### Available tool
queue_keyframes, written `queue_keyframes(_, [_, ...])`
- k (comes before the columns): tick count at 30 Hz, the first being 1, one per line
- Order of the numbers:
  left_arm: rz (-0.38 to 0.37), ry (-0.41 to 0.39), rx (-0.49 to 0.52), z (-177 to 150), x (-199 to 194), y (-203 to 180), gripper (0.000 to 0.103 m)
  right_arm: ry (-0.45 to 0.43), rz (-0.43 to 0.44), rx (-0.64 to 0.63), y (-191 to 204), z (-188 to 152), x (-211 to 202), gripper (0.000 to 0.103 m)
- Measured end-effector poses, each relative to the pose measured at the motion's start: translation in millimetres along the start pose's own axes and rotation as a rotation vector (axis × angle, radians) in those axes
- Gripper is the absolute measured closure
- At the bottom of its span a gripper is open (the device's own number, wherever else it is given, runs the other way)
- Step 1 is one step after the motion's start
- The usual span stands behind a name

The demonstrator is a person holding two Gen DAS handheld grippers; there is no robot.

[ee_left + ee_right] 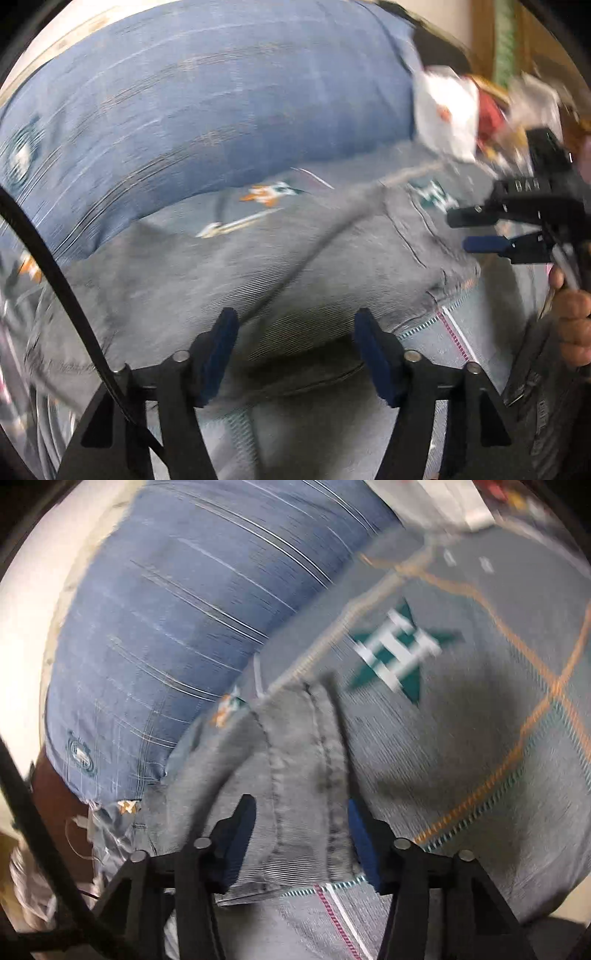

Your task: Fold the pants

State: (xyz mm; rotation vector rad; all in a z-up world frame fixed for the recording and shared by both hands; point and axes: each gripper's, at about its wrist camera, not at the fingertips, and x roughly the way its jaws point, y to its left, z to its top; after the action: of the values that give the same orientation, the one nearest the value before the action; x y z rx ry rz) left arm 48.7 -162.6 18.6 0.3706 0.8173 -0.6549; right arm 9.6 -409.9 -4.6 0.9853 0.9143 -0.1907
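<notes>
Both views are smeared with blur. On the left of the left wrist view, a black cable (pixel 55 273) curves down across the frame. Behind it lies a big blue pillow (pixel 207 103), woven cloth with thin pale stripes and one round emblem near its left end. It rests on a grey bedspread (pixel 491 317) printed with teal and orange motifs and dashed orange lines.

Centre frame are the pants (pixel 229 280): one pair, grey, soft denim-like fabric with stitched seams. They lie spread flat on the bedspread just below the pillow, one hem edge running towards the right.

The left gripper (pixel 295 350) hangs above them with its two blue-padded black fingers well apart and nothing between them; the cloth lies underneath, untouched.

Further right in that view, the right gripper (pixel 476 230) comes in sideways, a hand (pixel 574 317) wrapped on its handle. Beyond it sits a blurred heap of white and red clutter (pixel 461 110) against a wooden wall.

From the right wrist view, the right gripper's jaws are parted. A folded, seamed band of the pants (pixel 303 782) runs up between the two pads, but I cannot tell whether they press on it. Off to the right, the bedspread shows one teal star motif (pixel 402 650).
</notes>
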Motion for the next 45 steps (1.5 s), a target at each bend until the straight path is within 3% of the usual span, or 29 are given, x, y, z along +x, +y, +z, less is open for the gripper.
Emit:
queue_keyframes(1, [-0.01,0.024,0.035,3,10,-8,0.042,0.017,0.009,0.009,0,-3,4,0.051])
queue_keyframes(4, [-0.026,0.066,0.096,7,25,-19,0.065,0.044,-0.019,-0.021,5,-6,10,0.052])
queue_keyframes(5, [-0.011,0.094,0.112,6,31,-22,0.081,0.047,-0.047,-0.041,7,-6,12,0.065])
queue_keyframes(6, [-0.005,0.133,0.128,6,38,-25,0.094,0.044,-0.082,-0.053,8,-7,15,0.088])
queue_keyframes(9, [-0.016,0.147,0.127,8,44,-28,0.103,0.045,-0.064,-0.044,7,-7,16,0.09])
queue_keyframes(13, [-0.146,0.112,0.09,13,18,-32,0.103,0.013,-0.033,-0.049,5,-3,-4,0.091])
queue_keyframes(17, [-0.074,0.191,0.123,10,27,-35,0.098,0.109,-0.121,-0.05,0,-3,23,0.085])
queue_keyframes(19, [-0.06,0.144,0.124,13,17,-40,0.083,0.117,-0.1,-0.015,-5,-1,20,0.085])
queue_keyframes(20, [-0.066,0.121,0.13,15,10,-43,0.057,0.084,-0.064,-0.003,-5,2,8,0.085])
queue_keyframes(21, [-0.078,0.079,0.151,17,0,-52,0.026,0.049,-0.045,-0.001,-4,5,-4,0.078])
queue_keyframes(22, [-0.078,0.04,0.175,18,-6,-60,0.019,0.03,-0.032,0.001,-3,8,-11,0.069])
queue_keyframes(23, [-0.072,-0.001,0.22,20,-12,-73,0.018,0.007,-0.006,0.011,-2,14,-23,0.046])
queue_keyframes(24, [-0.065,-0.006,0.249,21,-11,-80,0.018,-0.02,0.027,0.023,-1,22,-33,0.029])
queue_keyframes(25, [-0.054,0.01,0.296,24,-6,-93,0.018,-0.036,0.037,0.03,1,29,-38,0.026])
queue_keyframes(29, [-0.06,0.072,0.421,29,26,-129,0.02,-0.018,0.066,0.026,3,73,-35,0.026])
queue_keyframes(31, [-0.078,0.108,0.495,27,42,-144,0.031,-0.005,0.102,0.015,-6,86,-25,0.026])
queue_keyframes(33, [-0.072,0.148,0.543,23,56,-154,0.048,-0.006,0.118,0.048,-24,83,-15,0.026])
queue_keyframes(35, [-0.03,0.164,0.578,18,69,-161,0.052,0.051,0.132,0.104,-40,81,-6,0.026])
queue_keyframes(37, [-0.054,0.141,0.541,23,68,-159,0.06,0.071,0.168,0.113,-46,83,-3,0.026])
queue_keyframes(39, [-0.041,0.139,0.493,29,69,-152,0.084,0.068,0.183,0.093,-43,83,-4,0.026])
queue_keyframes(43, [-0.161,0.131,0.223,50,59,-119,0.086,0.134,0.204,0.075,-35,78,7,0.026])
queue_keyframes(45, [-0.215,0.107,0.142,57,47,-109,0.086,0.182,0.2,0.083,-33,73,19,0.026])
